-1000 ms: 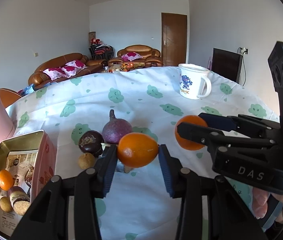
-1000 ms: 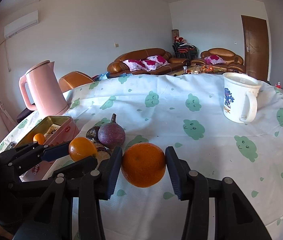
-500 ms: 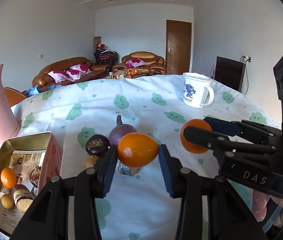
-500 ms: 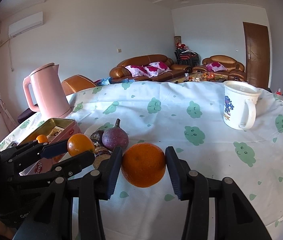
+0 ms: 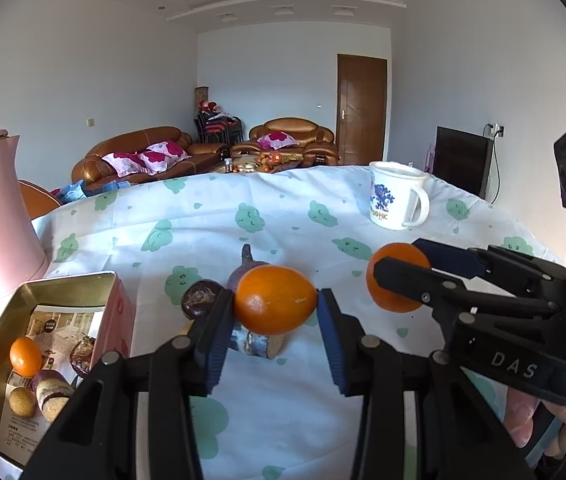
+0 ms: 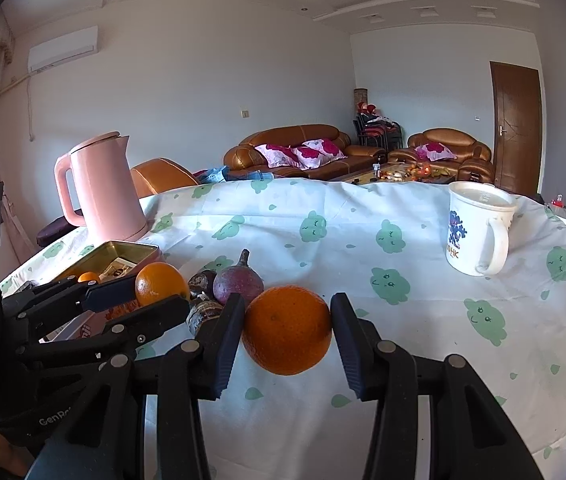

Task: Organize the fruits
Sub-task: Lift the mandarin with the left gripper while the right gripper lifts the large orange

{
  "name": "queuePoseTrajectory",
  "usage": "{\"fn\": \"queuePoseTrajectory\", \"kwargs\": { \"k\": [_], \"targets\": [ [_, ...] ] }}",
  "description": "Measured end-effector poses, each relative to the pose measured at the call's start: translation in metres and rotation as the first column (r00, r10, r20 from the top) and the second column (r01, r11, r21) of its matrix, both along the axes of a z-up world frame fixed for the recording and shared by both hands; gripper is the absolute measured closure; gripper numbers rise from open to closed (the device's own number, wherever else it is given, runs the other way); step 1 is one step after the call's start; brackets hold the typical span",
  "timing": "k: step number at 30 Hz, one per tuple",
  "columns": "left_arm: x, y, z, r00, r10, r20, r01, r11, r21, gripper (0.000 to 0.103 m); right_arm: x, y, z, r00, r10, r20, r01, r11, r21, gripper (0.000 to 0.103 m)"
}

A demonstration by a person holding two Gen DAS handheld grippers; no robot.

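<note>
My left gripper (image 5: 274,301) is shut on an oval orange (image 5: 271,312), held above the tablecloth. My right gripper (image 6: 287,309) is shut on a round orange (image 6: 287,334); it also shows in the left wrist view, at the right. A gold tin (image 5: 67,280) stands at the left with a small orange (image 5: 25,356) and several brown fruits inside. Behind the held oranges, a purple stemmed fruit (image 6: 238,284) and a dark round fruit (image 5: 199,300) lie on the cloth. The left gripper (image 6: 155,294) appears at the left of the right wrist view with its orange (image 6: 161,282).
A pink kettle (image 6: 103,188) stands behind the tin at the left. A white mug (image 6: 477,232) sits at the far right of the table. The white cloth with green prints (image 6: 403,320) covers the table. A person's fingers (image 5: 523,420) show at the lower right.
Both grippers have tilted up a little, so the table and its fruits sit lower in each view. Each gripper still holds its orange.
</note>
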State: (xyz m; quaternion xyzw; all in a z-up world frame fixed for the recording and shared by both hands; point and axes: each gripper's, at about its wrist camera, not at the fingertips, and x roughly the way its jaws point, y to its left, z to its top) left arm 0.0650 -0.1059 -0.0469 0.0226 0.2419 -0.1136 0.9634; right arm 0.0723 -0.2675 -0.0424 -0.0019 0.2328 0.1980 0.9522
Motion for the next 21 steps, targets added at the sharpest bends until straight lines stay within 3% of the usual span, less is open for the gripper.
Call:
{"fn": "queuePoseTrajectory", "kwargs": {
  "k": [21],
  "targets": [
    [-0.008,0.004,0.005,0.998,0.015,0.057,-0.014,1.000,-0.016,0.060,-0.016,0.002,0.007,0.996,0.010,0.093,-0.009,1.000,-0.011,0.056]
  ]
}}
